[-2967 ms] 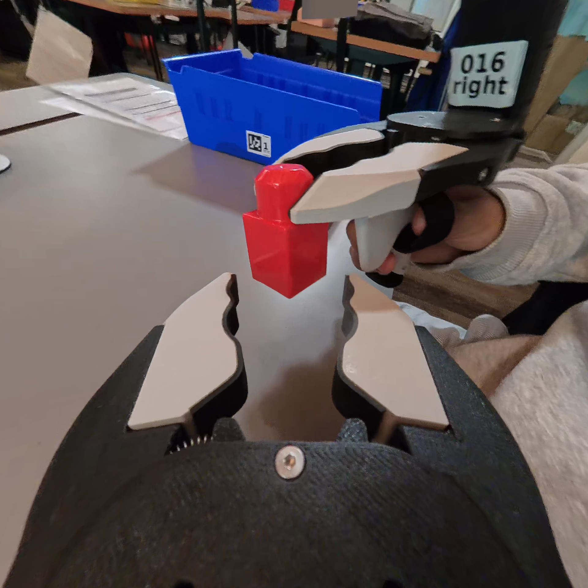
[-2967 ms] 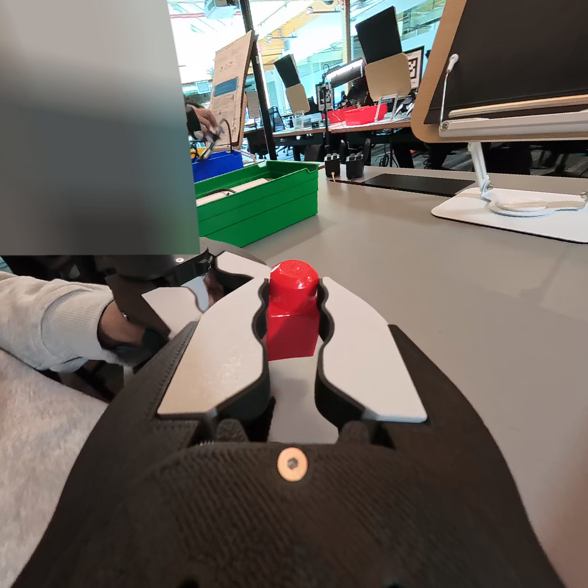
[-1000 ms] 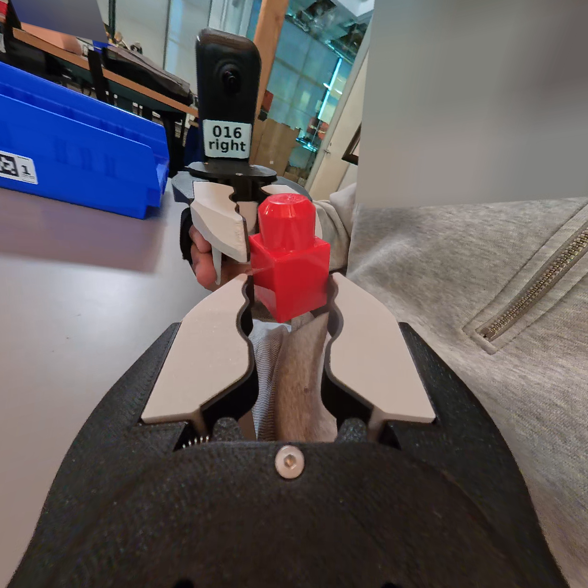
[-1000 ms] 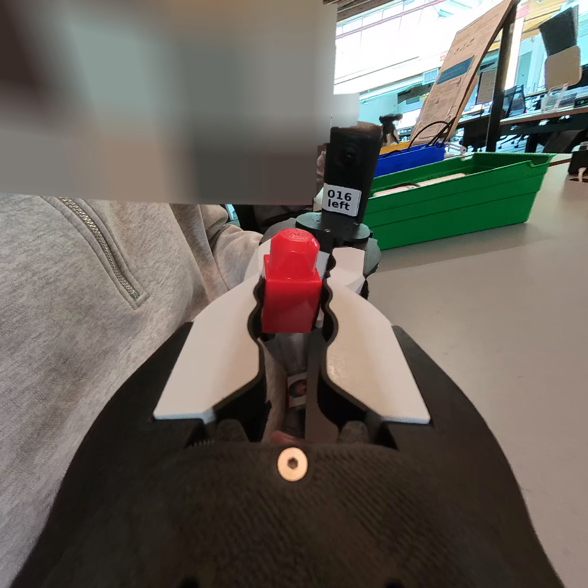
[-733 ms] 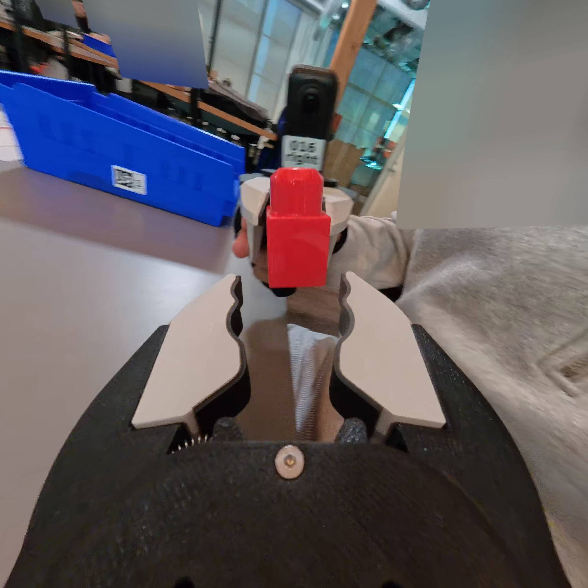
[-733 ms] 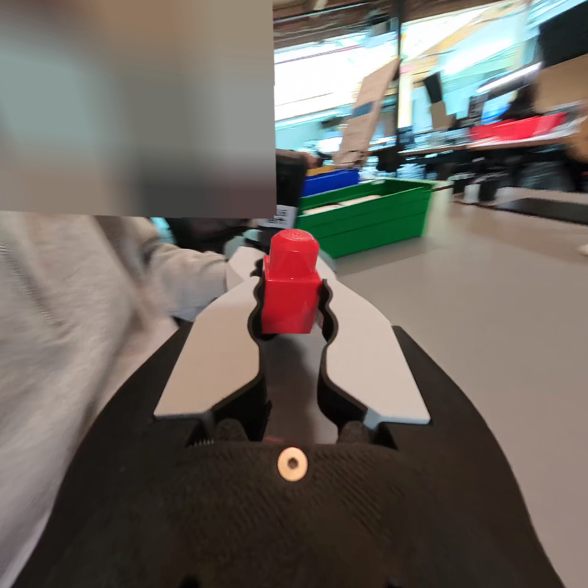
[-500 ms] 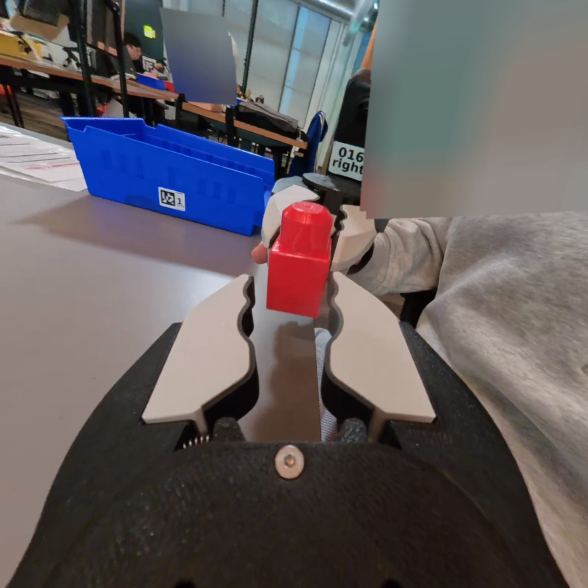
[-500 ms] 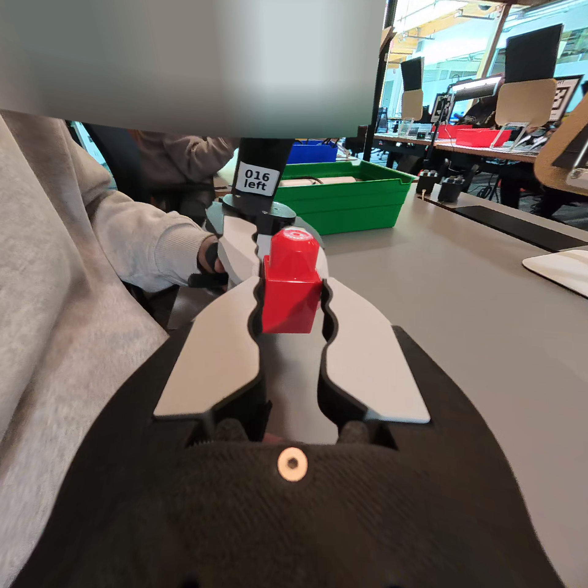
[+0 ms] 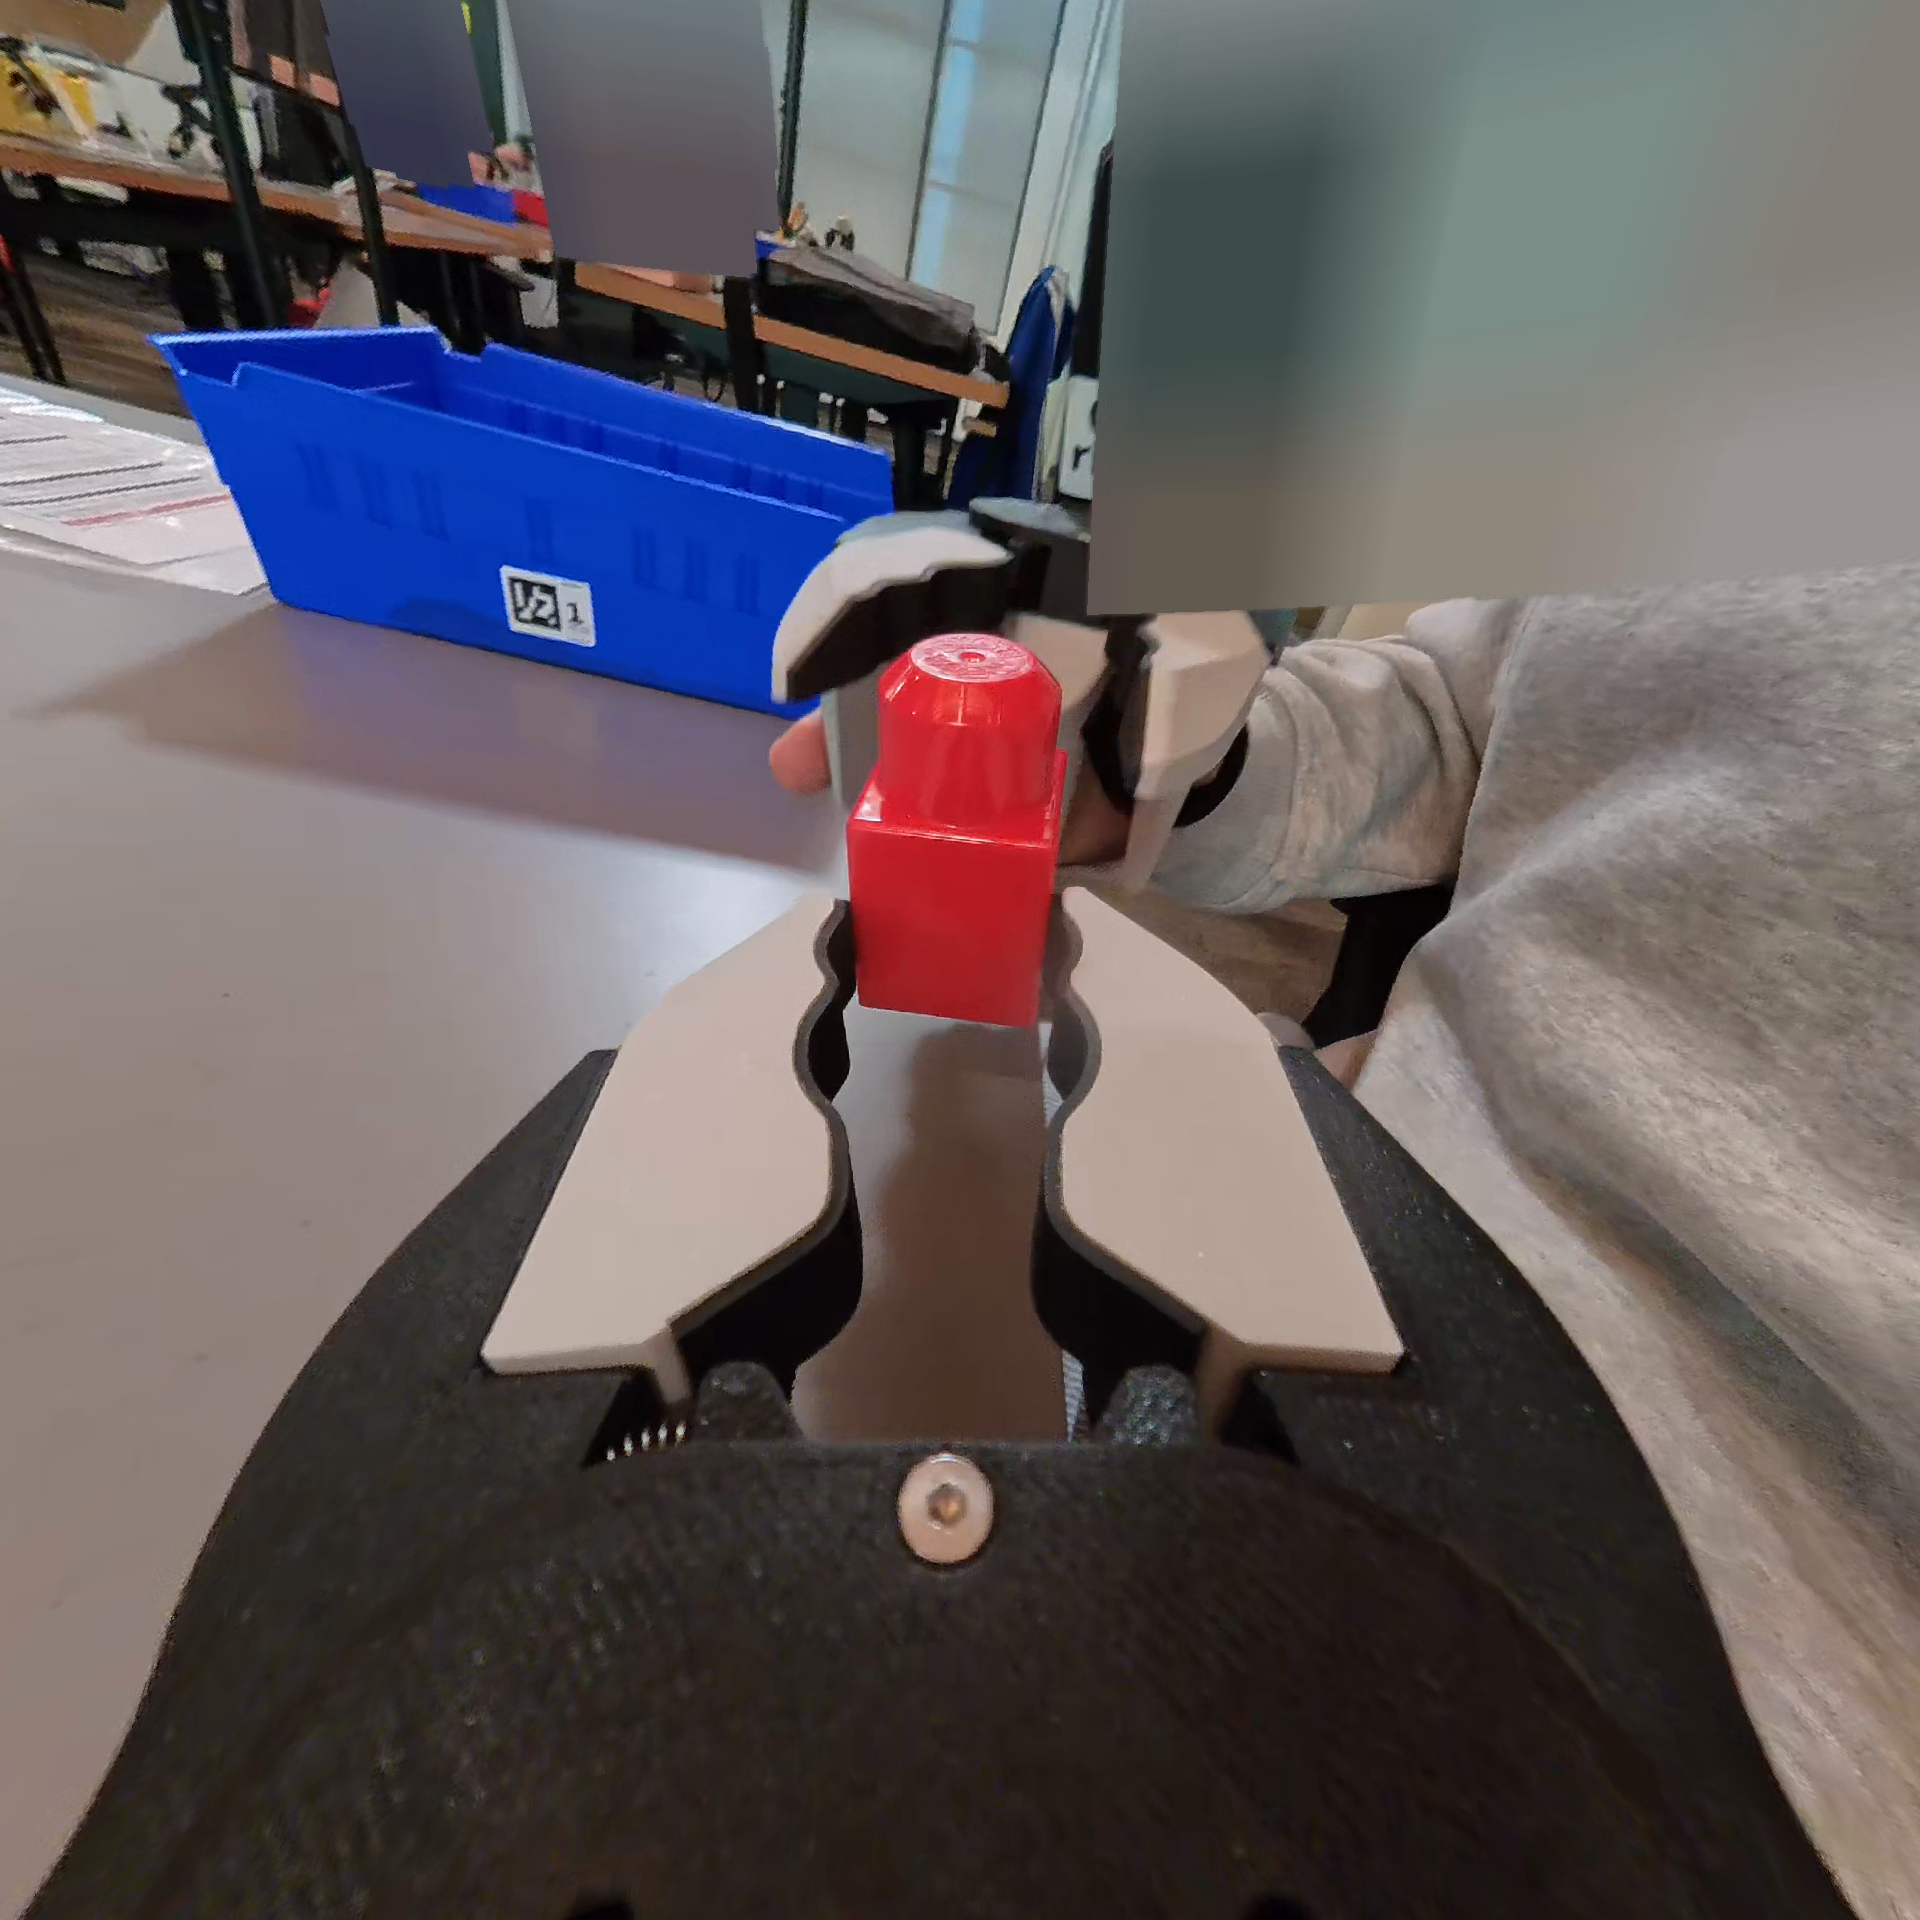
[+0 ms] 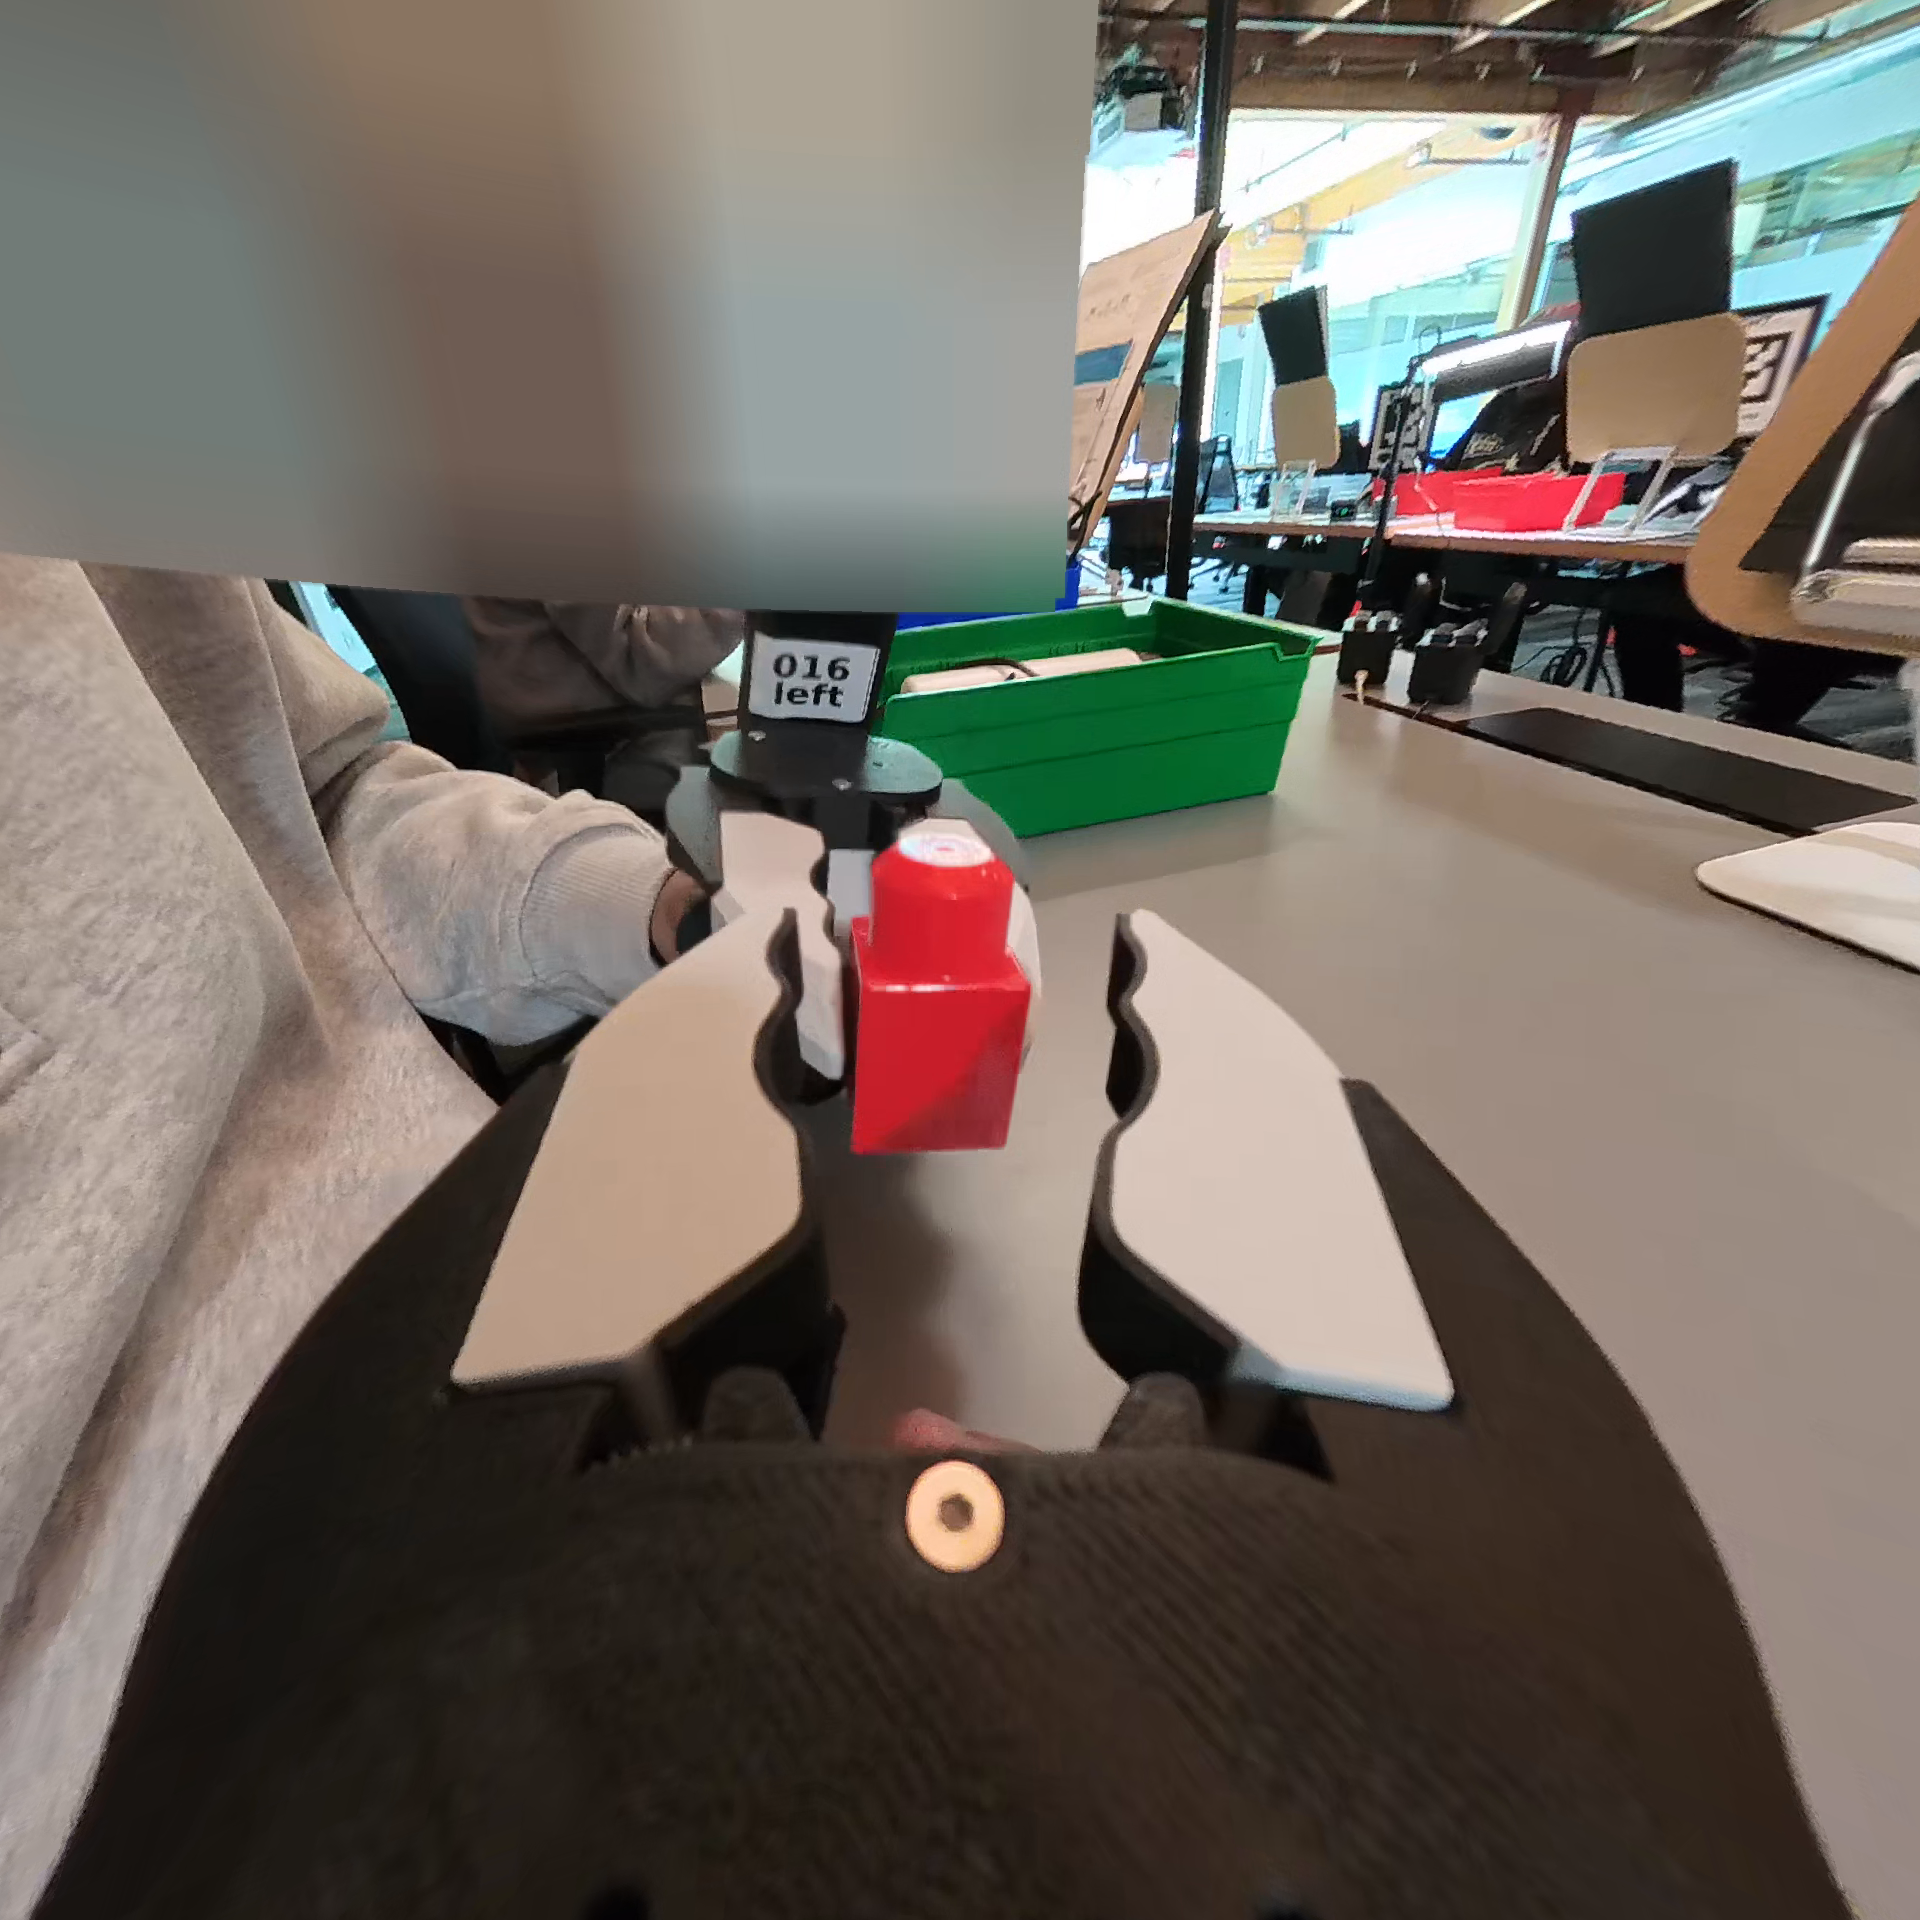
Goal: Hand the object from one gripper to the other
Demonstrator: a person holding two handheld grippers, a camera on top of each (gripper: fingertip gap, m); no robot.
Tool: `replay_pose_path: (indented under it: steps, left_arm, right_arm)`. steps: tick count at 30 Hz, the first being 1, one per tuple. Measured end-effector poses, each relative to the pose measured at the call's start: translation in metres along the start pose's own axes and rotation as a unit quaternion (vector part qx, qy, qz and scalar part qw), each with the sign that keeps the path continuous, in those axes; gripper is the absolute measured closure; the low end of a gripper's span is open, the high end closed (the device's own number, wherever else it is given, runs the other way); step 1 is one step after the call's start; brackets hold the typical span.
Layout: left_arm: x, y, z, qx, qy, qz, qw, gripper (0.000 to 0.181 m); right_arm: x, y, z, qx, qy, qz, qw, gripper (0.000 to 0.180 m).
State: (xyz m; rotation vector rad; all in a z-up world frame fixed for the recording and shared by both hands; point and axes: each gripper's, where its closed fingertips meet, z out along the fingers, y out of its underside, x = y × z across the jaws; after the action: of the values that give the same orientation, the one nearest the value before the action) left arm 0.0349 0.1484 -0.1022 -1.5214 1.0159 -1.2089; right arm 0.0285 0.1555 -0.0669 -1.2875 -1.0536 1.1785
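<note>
Red block [image 9: 948,914] with its round stud on top sits upright between the tips of your left claw [image 9: 948,935], whose two fingers press against its square sides, clamped on it above the grey surface [image 9: 312,935]. From the right wrist view the same block [image 10: 935,1039] hangs just ahead of your right claw [image 10: 951,997], whose fingers stand spread wide with clear gaps on both sides of the block, touching nothing. Your two claws face each other tip to tip, close to your grey sweatshirt [image 9: 1662,935]. Behind the block on the left-wrist side stands a blue bin [image 9: 499,499]; on the right-wrist side a green bin [image 10: 1101,727] rests farther back on the surface.
</note>
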Motion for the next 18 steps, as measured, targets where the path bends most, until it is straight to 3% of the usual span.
replay_pose_path:
  steps: [8, 14, 18]
  left_arm:
    - [-0.005, 0.014, 0.004, -0.044, -0.022, 0.021, 0.999, 0.146]
    - [0.003, 0.019, 0.009, -0.06, -0.015, 0.045, 0.997, 0.146]
    - [0.003, 0.017, 0.008, -0.055, -0.014, 0.046, 0.997, 0.146]
  right_arm:
    - [0.004, 0.004, 0.0, -0.009, 0.006, 0.004, 1.0, 0.126]
    - [-0.006, 0.011, 0.001, -0.025, -0.018, -0.007, 0.999, 0.148]
    - [-0.008, 0.01, 0.001, -0.023, -0.023, -0.01, 0.999, 0.15]
